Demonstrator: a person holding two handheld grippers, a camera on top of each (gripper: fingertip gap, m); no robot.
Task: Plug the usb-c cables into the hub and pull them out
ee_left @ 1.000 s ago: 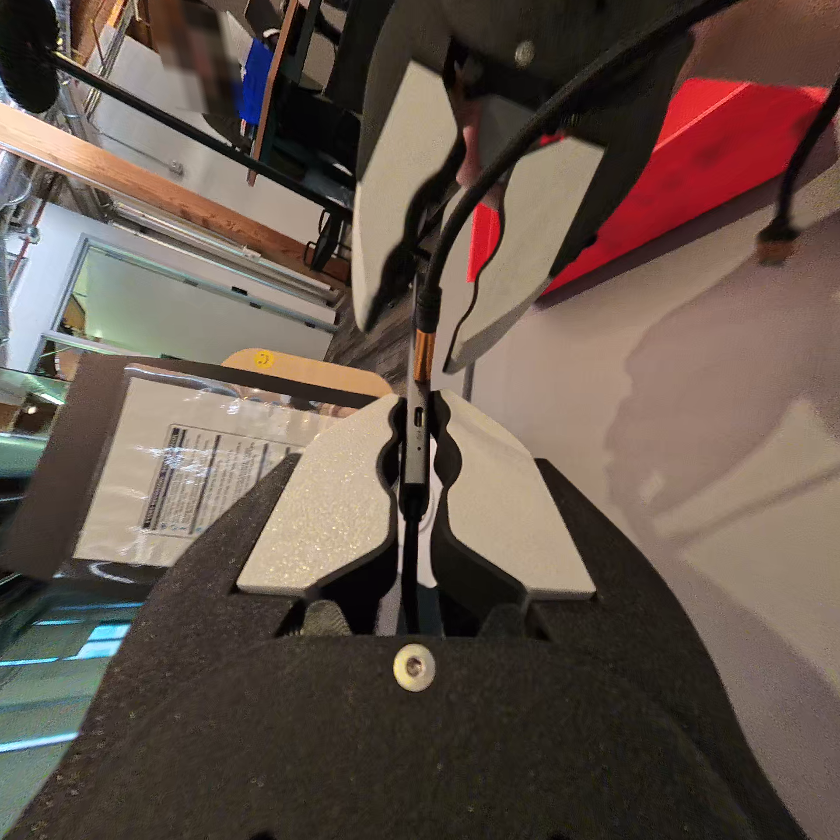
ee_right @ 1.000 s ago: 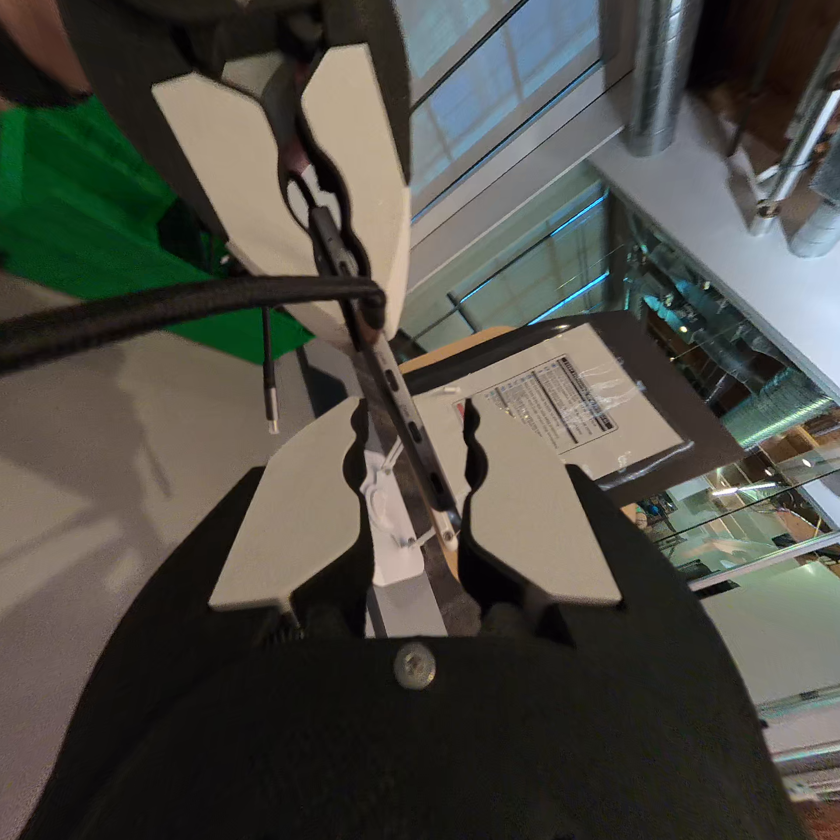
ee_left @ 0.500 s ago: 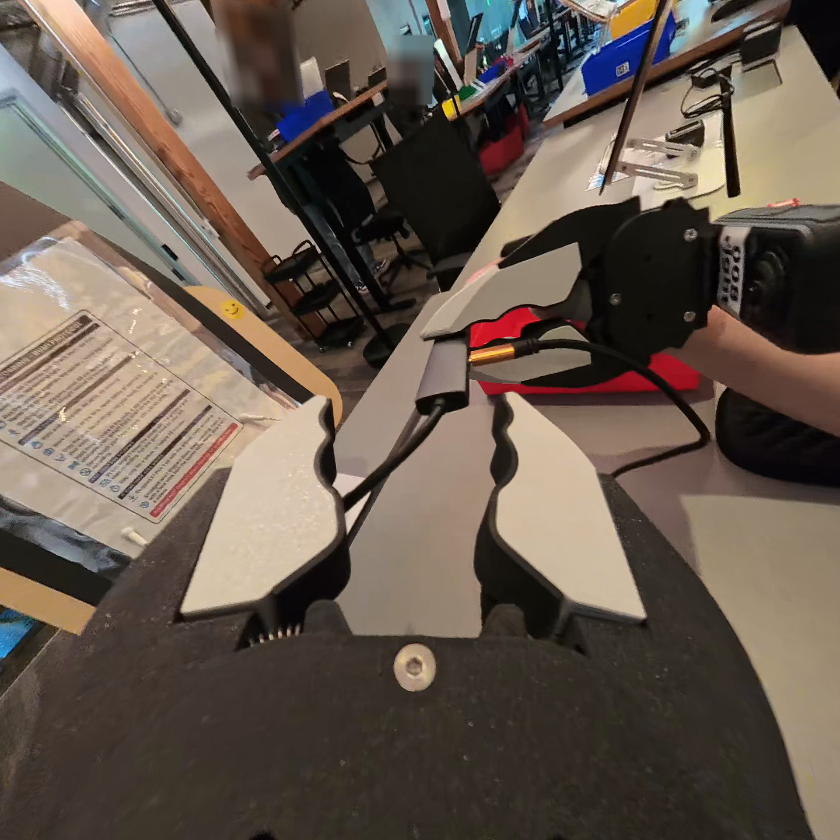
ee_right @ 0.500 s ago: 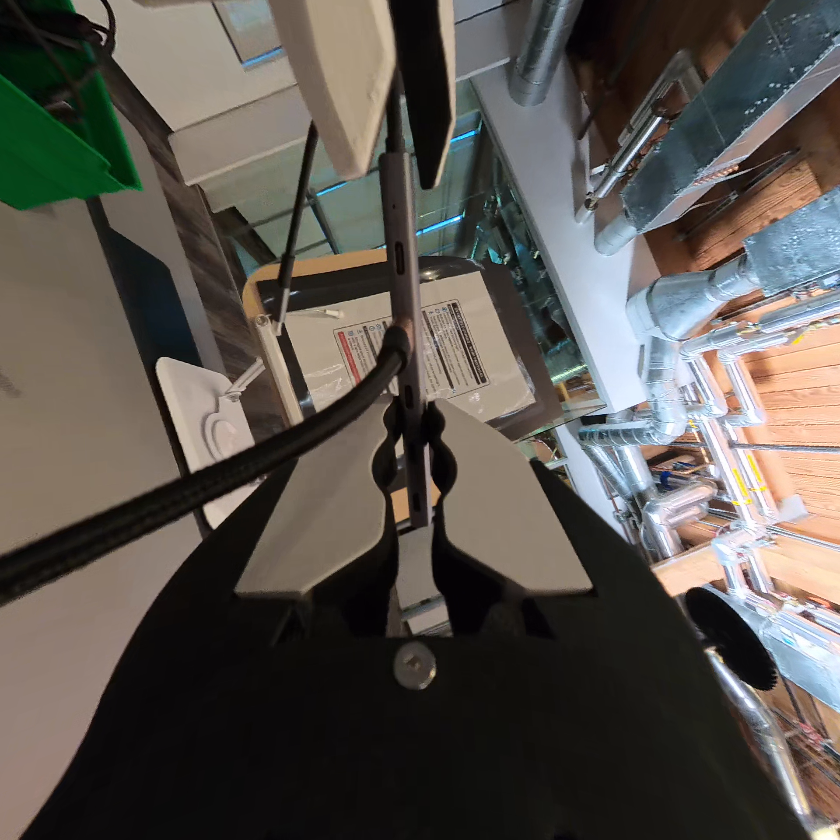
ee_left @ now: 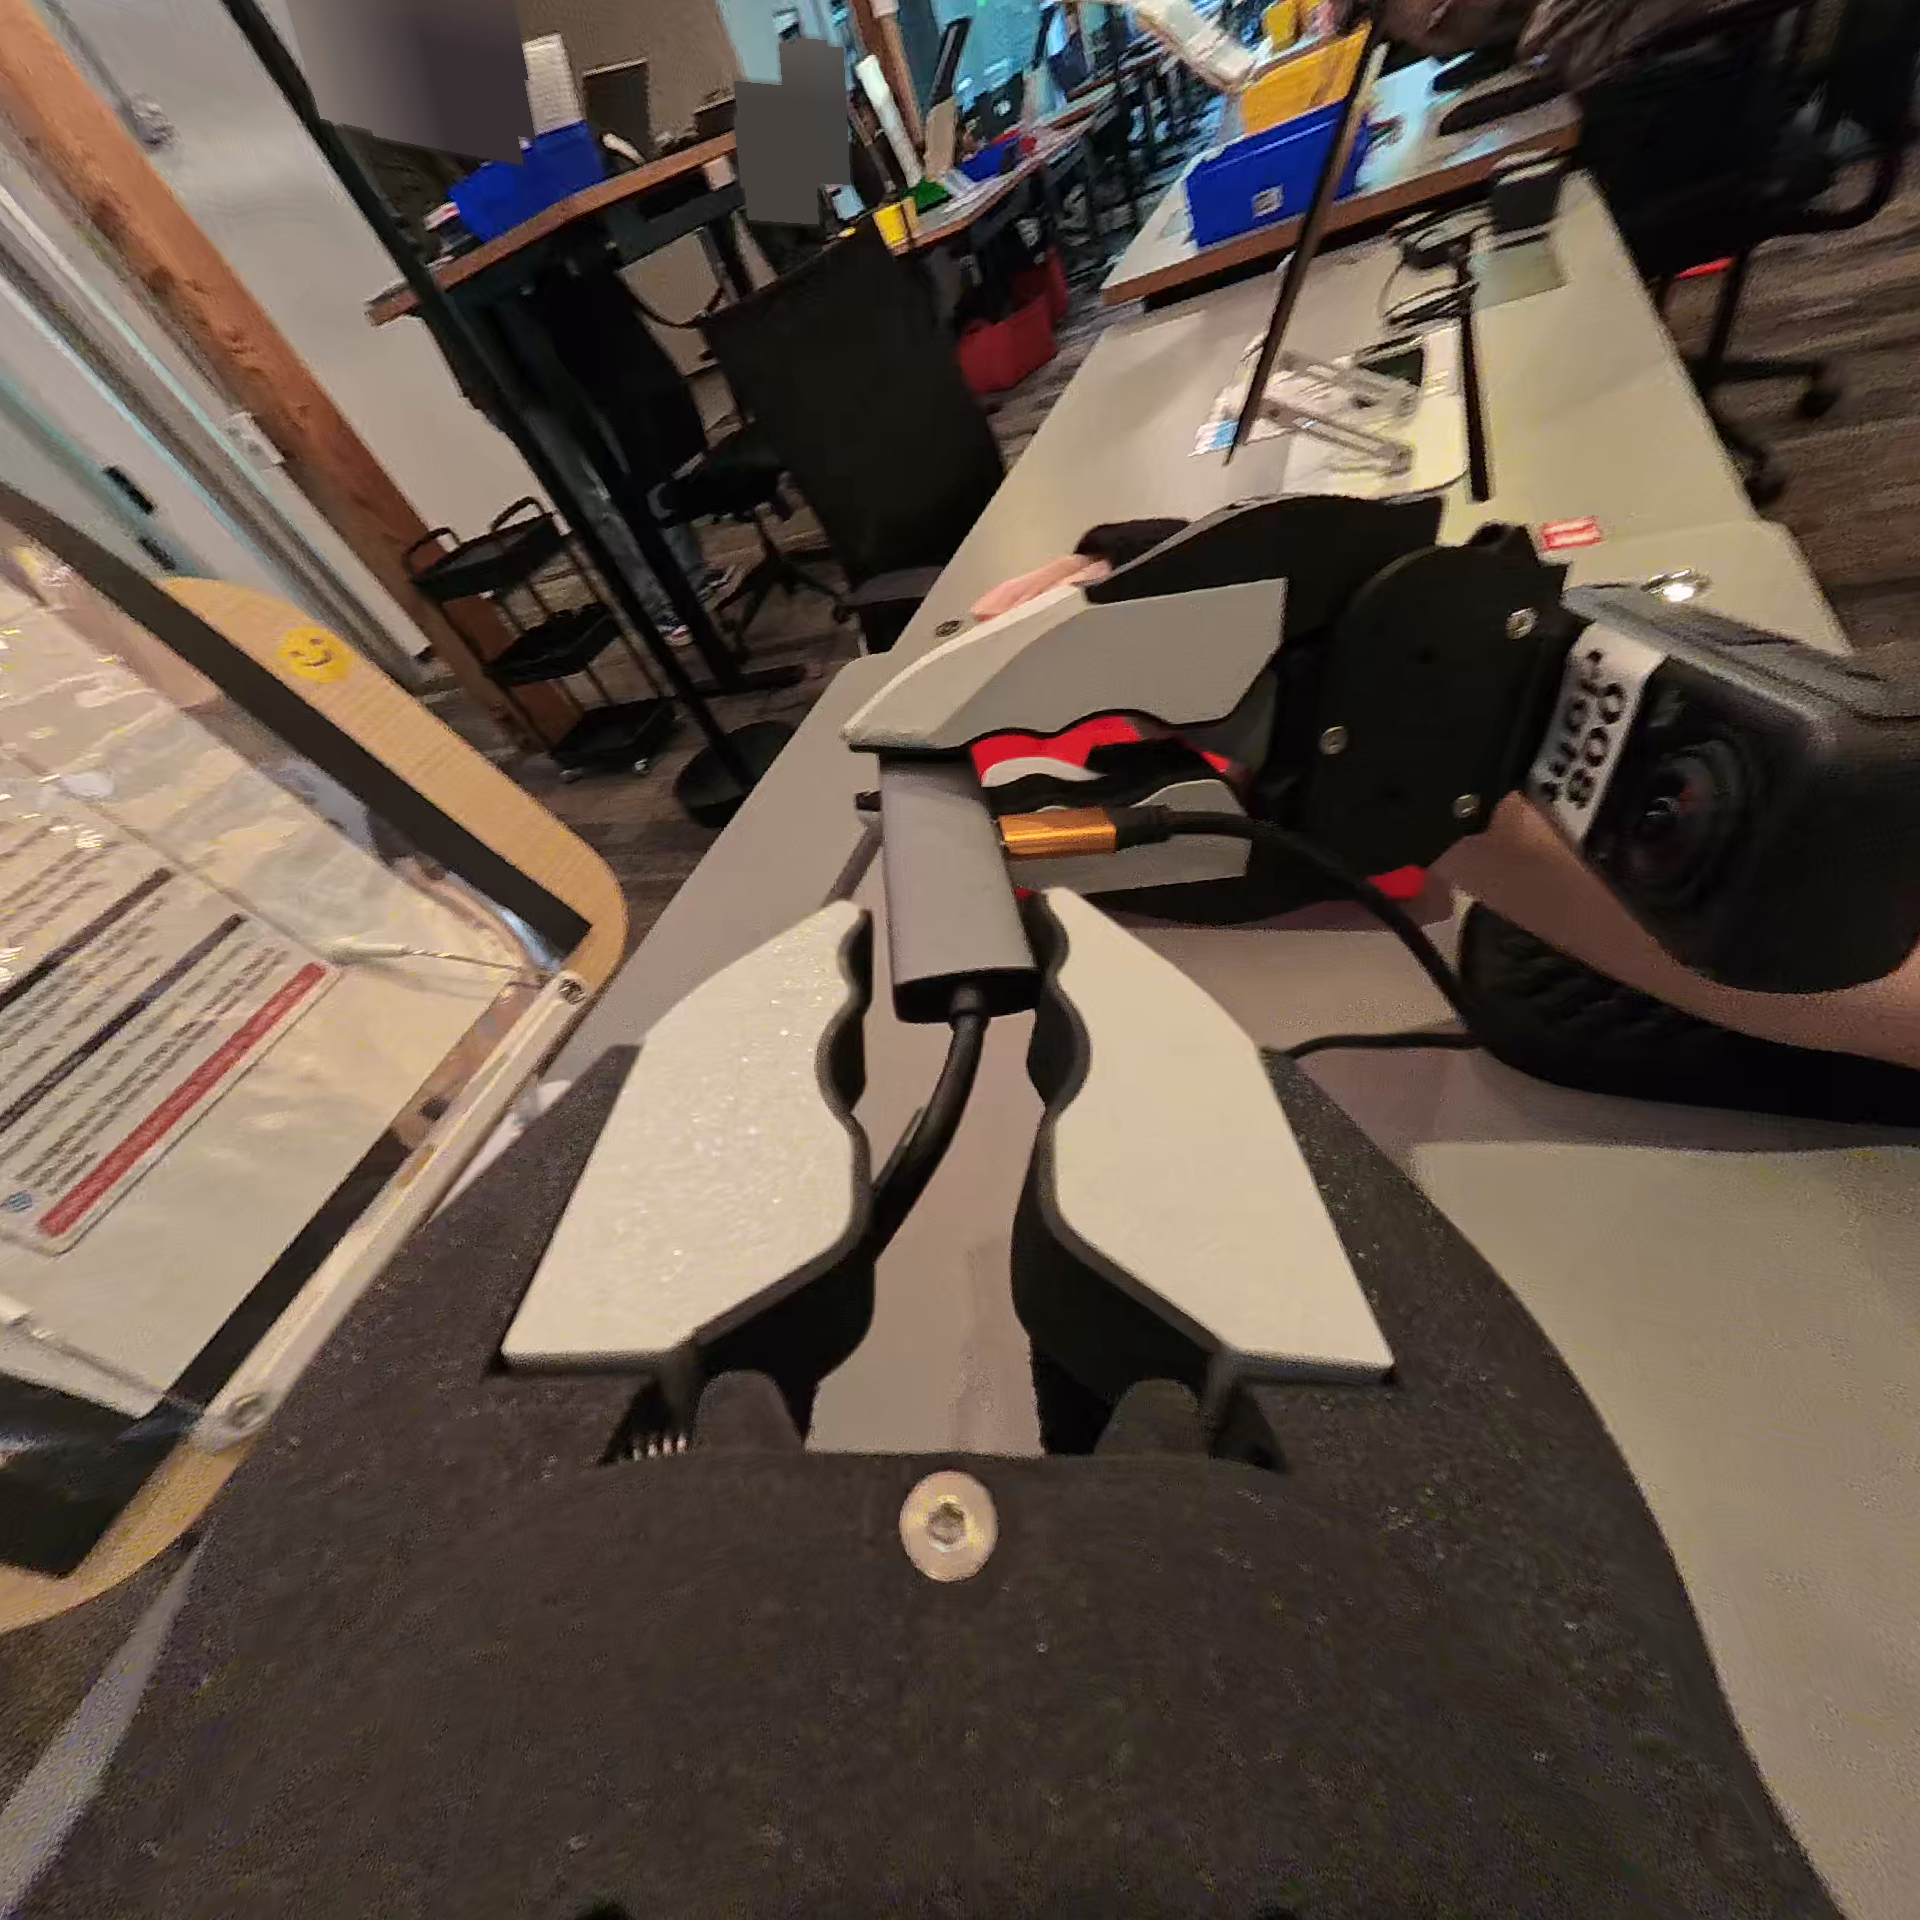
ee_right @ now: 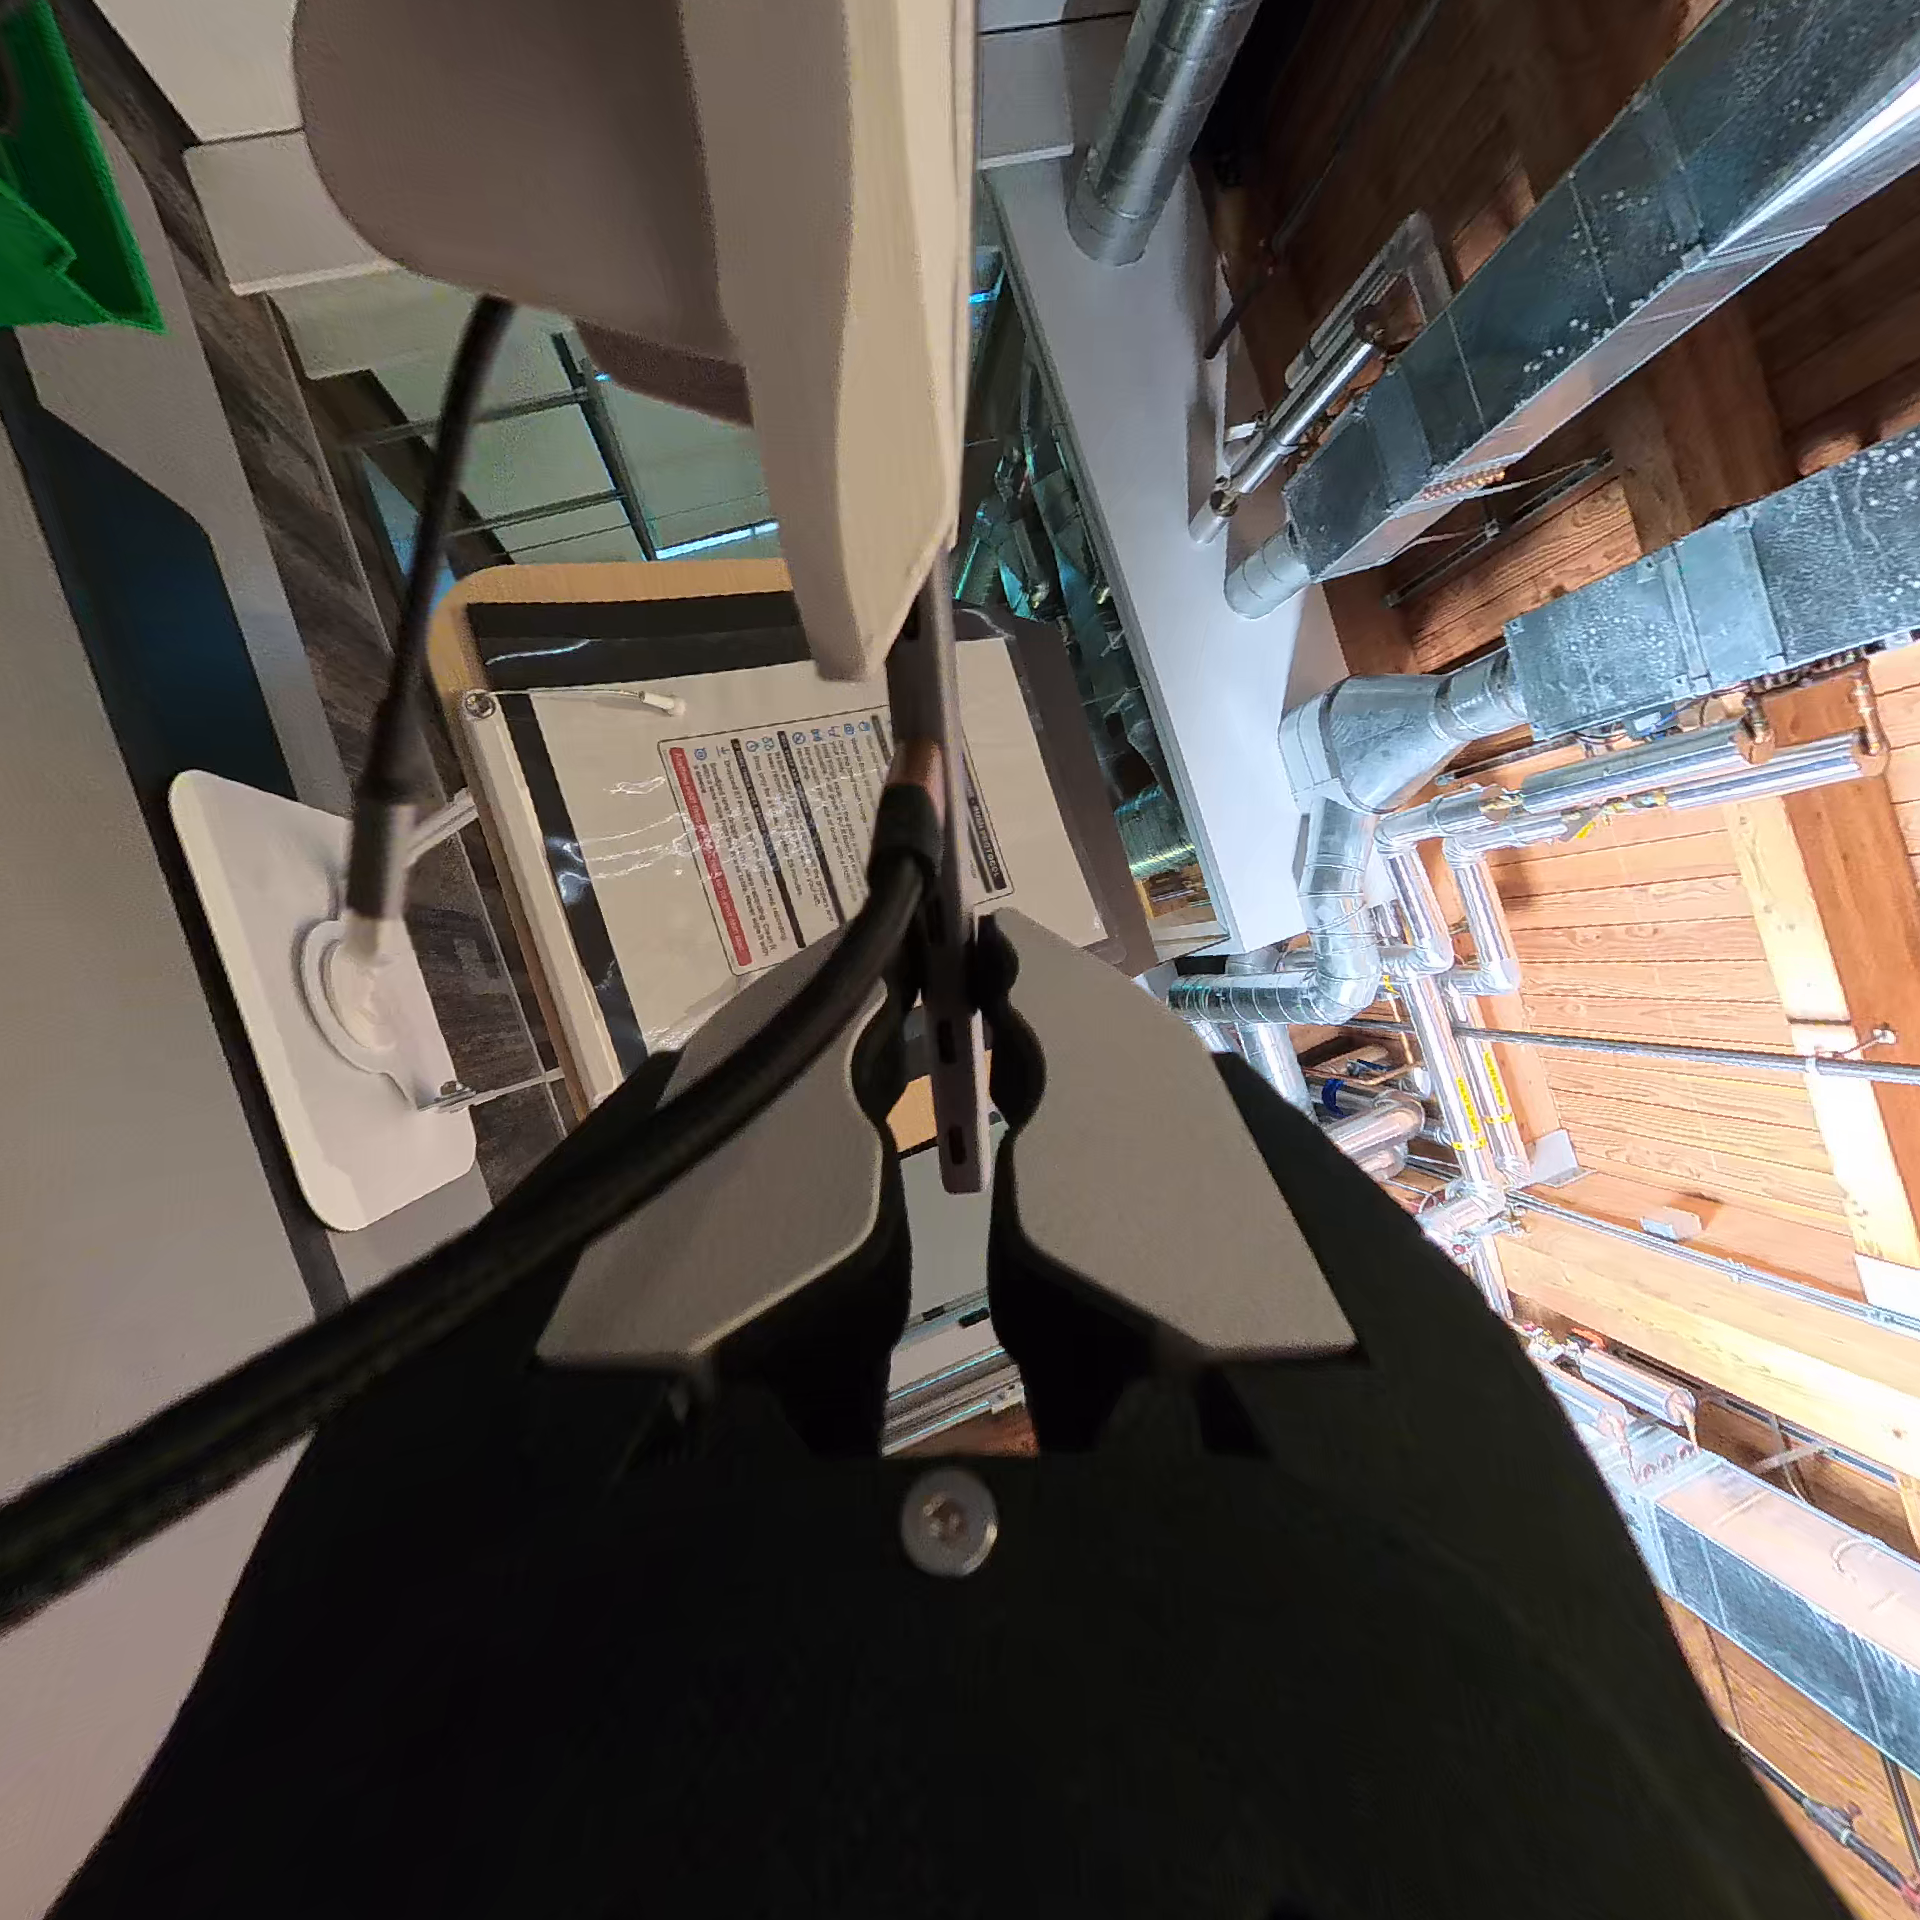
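Observation:
The dark grey hub (ee_left: 940, 873) is held off the table between both grippers. My left gripper (ee_left: 951, 914) is shut on the hub's cable end, and the hub's own black lead (ee_left: 935, 1101) runs back between its fingers. My right gripper (ee_right: 945, 966) is shut on the hub's thin edge (ee_right: 951, 1081). In the left wrist view the right gripper (ee_left: 935, 800) clamps the far end. A black braided usb-c cable (ee_right: 623, 1143) with a copper plug (ee_left: 1055, 834) sits plugged into the hub's side. The left gripper (ee_right: 894, 644) shows at the top of the right wrist view.
A grey table (ee_left: 1558, 1247) lies below, with a red bin (ee_left: 1081, 748) behind the right gripper. A person's forearm (ee_left: 1662, 987) is at the right. A framed sign board (ee_left: 208, 935) stands to the left. A white floor plate (ee_right: 312, 987) and a green bin (ee_right: 62, 208) show in the right wrist view. Left tips to right tips: about 5 centimetres.
The left gripper let go of the hub while the right gripper shut on it. The left gripper has now closed again on the hub's cable end. Both views swung round.

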